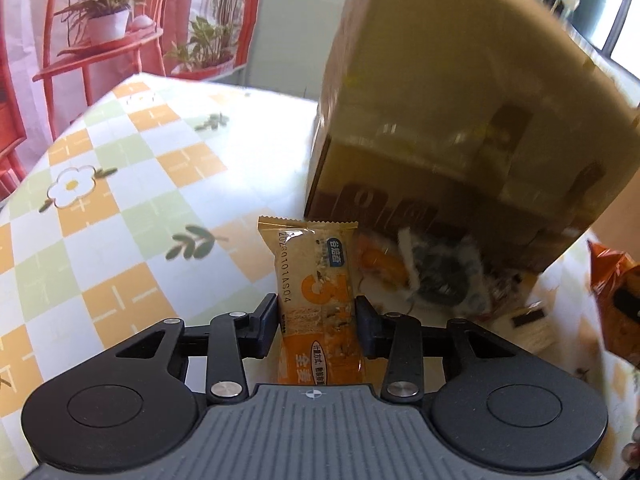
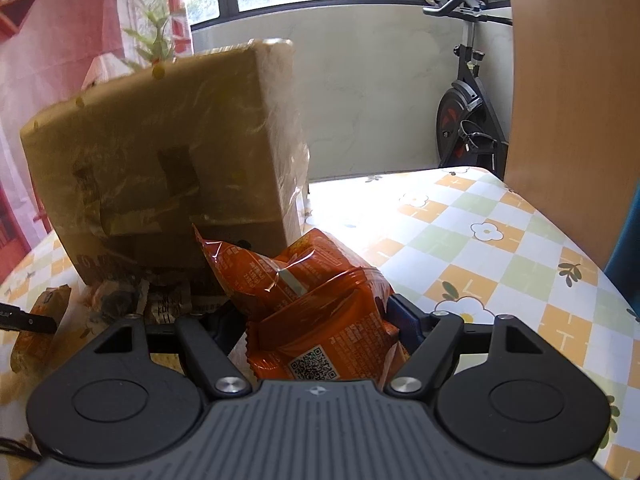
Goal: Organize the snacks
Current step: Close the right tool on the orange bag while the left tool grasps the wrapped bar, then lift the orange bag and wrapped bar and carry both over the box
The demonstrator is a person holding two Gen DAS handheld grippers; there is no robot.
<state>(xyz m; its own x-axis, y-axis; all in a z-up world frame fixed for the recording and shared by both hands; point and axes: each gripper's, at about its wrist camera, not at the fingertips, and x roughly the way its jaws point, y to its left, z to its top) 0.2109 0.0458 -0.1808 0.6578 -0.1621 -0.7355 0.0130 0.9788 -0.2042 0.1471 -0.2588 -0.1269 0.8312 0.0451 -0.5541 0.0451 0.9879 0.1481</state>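
Note:
My left gripper (image 1: 316,320) is shut on a tan and orange snack bar (image 1: 316,280), held lengthwise above the table. My right gripper (image 2: 316,320) is shut on a crinkled orange snack packet (image 2: 320,312); that packet also shows in the left wrist view (image 1: 612,276) at the far right. A large brown cardboard box (image 1: 460,112) wrapped in tape stands tilted just ahead of both grippers, and it fills the left of the right wrist view (image 2: 168,160). Several small wrapped snacks (image 1: 436,276) lie at the box's base. The snack bar also shows in the right wrist view (image 2: 40,320) at far left.
The table (image 1: 132,200) has a checked orange, green and white cloth with flowers. A wooden panel (image 2: 568,100) stands at the right edge. An exercise bike (image 2: 464,112) stands beyond the table. Red plant stands (image 1: 100,40) are at the back left.

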